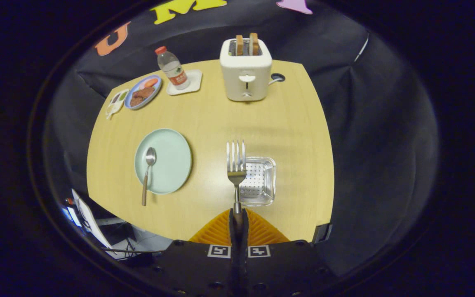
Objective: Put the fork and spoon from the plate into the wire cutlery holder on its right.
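My gripper [237, 212] is shut on the handle of a steel fork [236, 163], which points straight ahead, tines away from me, lifted above the table. Its tines hang over the left rim of the perforated metal cutlery holder [262, 181], which sits on the wooden table just ahead and slightly right of the fingers. To the left lies the pale green plate [171, 159]. A steel spoon [147, 173] rests on it, bowl on the plate and handle sticking out over its near rim.
At the far side of the table [208, 115] stand a white toaster [245, 72] with two slices in it, a water bottle [172, 70] on a white coaster, and a blue plate of food [142, 91]. Black cloth surrounds the table.
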`<state>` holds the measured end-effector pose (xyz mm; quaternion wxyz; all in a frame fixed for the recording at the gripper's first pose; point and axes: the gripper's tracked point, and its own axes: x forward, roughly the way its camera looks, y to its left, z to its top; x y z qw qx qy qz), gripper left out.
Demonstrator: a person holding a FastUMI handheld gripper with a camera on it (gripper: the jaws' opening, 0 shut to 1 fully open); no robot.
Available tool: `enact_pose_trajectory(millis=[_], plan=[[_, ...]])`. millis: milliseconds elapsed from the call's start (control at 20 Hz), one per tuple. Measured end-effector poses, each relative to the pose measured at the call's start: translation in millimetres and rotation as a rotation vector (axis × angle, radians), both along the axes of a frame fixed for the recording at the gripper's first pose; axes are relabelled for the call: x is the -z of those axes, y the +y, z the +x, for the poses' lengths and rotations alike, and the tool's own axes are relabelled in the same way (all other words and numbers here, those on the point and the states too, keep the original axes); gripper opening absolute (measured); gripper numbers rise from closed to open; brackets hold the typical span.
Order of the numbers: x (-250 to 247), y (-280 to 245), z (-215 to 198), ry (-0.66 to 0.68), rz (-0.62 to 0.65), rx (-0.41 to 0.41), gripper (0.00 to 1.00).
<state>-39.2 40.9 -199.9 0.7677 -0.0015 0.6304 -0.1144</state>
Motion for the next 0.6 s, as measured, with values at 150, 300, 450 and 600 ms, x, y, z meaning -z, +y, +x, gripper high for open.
enact_pose_trajectory(millis=[150,300,450,600], plan=[[19,-16,-14,0.076,0.037,0.03,0.01],[38,-25,-15,0.137,0.076,0.061,0.0],[51,-31,-10,0.169,0.101,0.082,0.01],[58,-30,-10,0.187,0.122,0.092,0.02]])
